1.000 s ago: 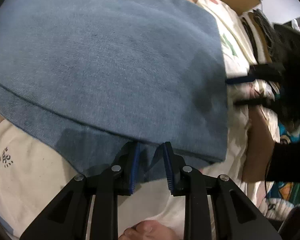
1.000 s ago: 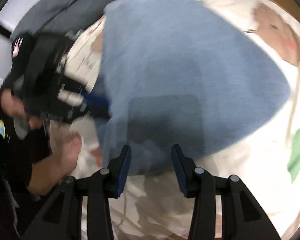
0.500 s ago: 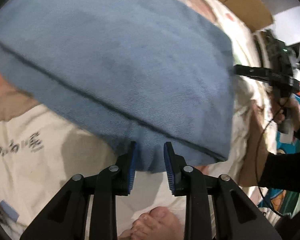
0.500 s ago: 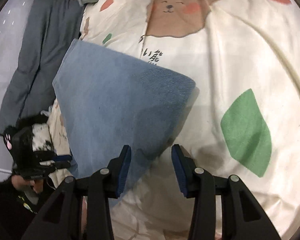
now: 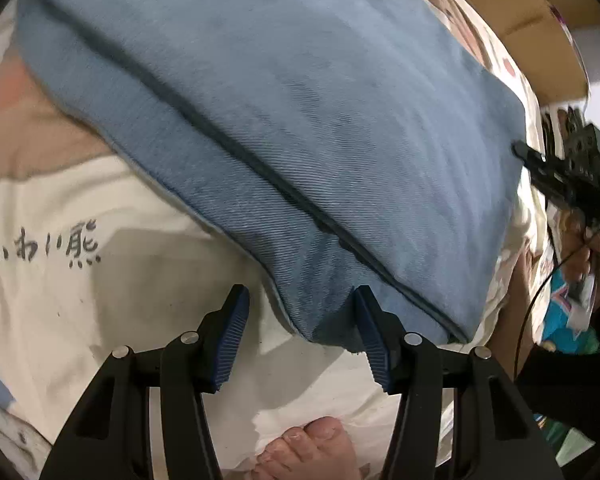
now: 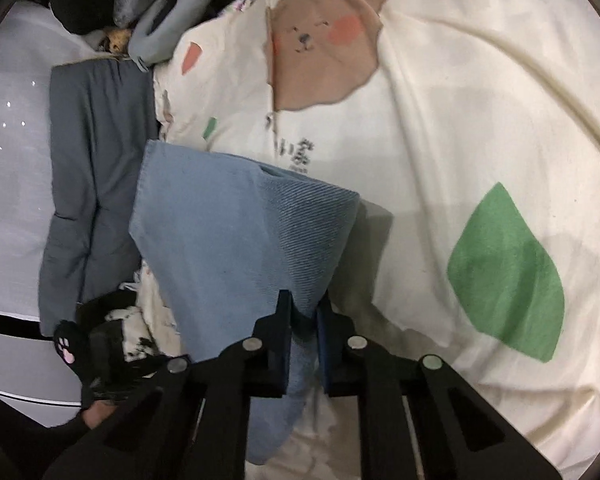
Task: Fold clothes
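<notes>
1. A folded blue garment [image 5: 300, 120] lies on a cream bedsheet [image 5: 120, 300] printed with bears; its near corner points to 6 o'clock, between the tongs of the left gripper [image 5: 300, 328].
2. Those tongs stand apart and are opening. The cloth looks free of them, suggesting this corner is being let go.
3. At 3 o'clock in the left wrist view, the right gripper [image 6: 303, 334] has its tongs closing, clamped on a bunched edge of the garment, likely to carry the next fold.
4. A bare foot [image 5: 312, 452] rests on the sheet at 6 o'clock.
5. In the right wrist view, a gray folded garment [image 6: 88, 184] lies at 9 o'clock; a cardboard box [image 5: 520, 20] stands beyond the bed.
</notes>
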Demonstrator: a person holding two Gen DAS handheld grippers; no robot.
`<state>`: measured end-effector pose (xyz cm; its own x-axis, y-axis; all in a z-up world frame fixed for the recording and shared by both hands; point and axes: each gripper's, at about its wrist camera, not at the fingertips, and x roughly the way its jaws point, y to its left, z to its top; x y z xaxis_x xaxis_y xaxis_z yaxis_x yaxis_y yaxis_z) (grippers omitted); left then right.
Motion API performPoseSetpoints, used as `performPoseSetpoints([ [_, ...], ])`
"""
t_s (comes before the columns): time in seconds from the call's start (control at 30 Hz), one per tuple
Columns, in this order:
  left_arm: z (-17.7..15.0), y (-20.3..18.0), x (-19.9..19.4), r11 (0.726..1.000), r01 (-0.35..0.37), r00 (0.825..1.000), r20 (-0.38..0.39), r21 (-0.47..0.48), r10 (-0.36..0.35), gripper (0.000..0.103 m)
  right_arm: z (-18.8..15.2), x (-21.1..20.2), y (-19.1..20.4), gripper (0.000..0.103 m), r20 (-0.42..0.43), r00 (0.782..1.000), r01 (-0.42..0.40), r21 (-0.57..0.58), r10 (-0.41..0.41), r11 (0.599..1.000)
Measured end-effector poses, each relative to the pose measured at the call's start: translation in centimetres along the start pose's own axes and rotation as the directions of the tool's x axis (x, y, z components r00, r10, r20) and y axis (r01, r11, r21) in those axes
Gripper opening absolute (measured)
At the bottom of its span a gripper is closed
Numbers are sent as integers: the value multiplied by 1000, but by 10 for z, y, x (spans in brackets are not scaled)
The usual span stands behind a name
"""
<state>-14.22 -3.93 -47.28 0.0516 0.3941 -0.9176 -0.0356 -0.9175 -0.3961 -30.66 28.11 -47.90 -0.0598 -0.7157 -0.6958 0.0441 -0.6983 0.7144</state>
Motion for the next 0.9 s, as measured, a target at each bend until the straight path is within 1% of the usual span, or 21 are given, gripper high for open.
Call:
performPoseSetpoints([
  [0.03,-1,1,0,1000,6,1000,0,-6,-6,51,0,4,1,12,-2,1000,1,1,-1,1000],
  [0.07,-3,1,1,1000,16,1000,-4,-10,-16,44,0,8,0,13,-7,1000,6,8,-6,1000],
  [0.13,-5,2,3,999,41,999,-21,-17,-41,35,1,16,-7,16,-21,1000,4,39,-4,999],
  [0.2,-7,4,7,997,63,997,-51,-34,-65,35,1,25,-15,18,-40,999,-12,75,15,997],
  [0.27,-8,7,10,995,82,994,-64,-52,-85,33,1,30,-17,19,-44,999,-24,98,28,995],
  [0.33,-9,7,11,994,90,993,-70,-54,-94,30,2,31,-20,19,-46,998,-35,112,40,993],
  [0.37,-10,7,11,995,91,993,-72,-50,-95,28,3,31,-22,17,-47,998,-40,118,46,992],
  [0.43,-9,5,10,995,91,993,-76,-40,-94,27,3,28,-19,9,-42,998,-42,105,46,994],
  [0.5,-4,7,7,994,93,991,-89,-49,-97,26,3,23,-9,7,-31,999,-36,65,38,997],
  [0.67,-3,5,5,993,106,988,-108,-54,-111,21,3,10,4,6,-6,999,-45,28,45,999],
  [0.73,0,2,2,992,108,987,-111,-58,-114,21,5,5,6,6,-1,999,-46,23,46,999],
  [0.83,6,2,-5,985,140,982,-111,-97,-150,21,9,-2,10,6,12,999,-49,12,49,999],
  [0.87,7,1,-7,985,145,981,-112,-96,-156,21,11,-5,13,6,19,999,-52,9,51,999],
  [0.9,10,-8,-6,985,145,981,-114,-90,-155,21,13,-9,15,6,27,998,-55,8,55,998],
])
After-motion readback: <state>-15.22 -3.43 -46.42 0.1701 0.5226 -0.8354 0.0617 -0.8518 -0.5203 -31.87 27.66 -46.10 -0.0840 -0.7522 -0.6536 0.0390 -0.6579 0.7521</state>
